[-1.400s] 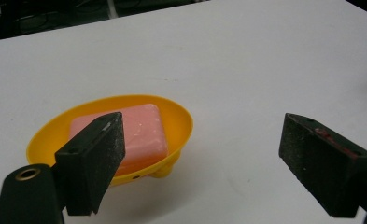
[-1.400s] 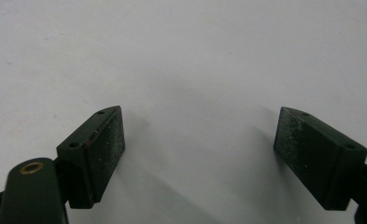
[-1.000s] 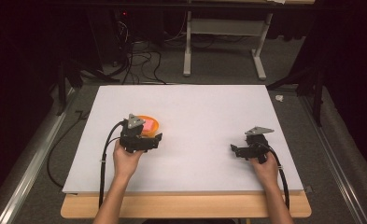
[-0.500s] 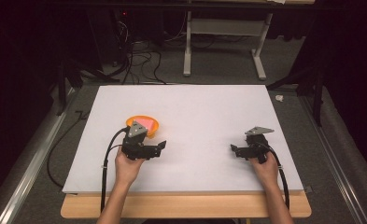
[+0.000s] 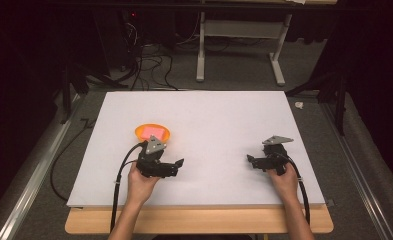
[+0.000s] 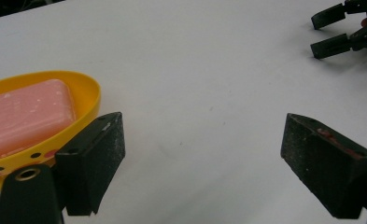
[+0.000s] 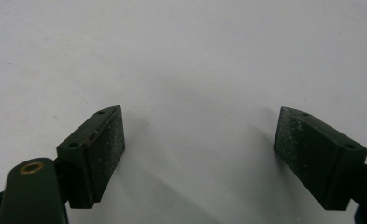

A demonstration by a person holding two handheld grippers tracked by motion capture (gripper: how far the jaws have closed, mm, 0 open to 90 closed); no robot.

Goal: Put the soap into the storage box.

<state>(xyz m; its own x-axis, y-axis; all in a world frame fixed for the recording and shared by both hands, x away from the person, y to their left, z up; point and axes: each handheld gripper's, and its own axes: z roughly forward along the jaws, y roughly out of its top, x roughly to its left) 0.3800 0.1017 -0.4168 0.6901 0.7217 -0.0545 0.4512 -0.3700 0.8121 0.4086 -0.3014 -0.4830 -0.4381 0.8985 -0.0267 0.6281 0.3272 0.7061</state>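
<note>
Seeing a white board (image 5: pixel 219 125) on a wooden table (image 5: pixel 199 222). Orange dish (image 5: pixel 152 132) w/ a pink soap bar (image 5: pixel 152 131) sits at approx 9 o'clock of the board's centre. My left gripper (image 5: pixel 176 165) is just at 6 o'clock of the dish, apart from it, jaws pointing toward 3 o'clock w/ a gap between them, nothing in there. My right gripper (image 5: pixel 250 161) is well apart at approx 4 o'clock of the centre, jaws pointing toward 9 o'clock, gap visible, nothing held. Cables (image 5: pixel 149 75) lie on the floor at 12 o'clock, beside white desk legs (image 5: pixel 239 55).
</note>
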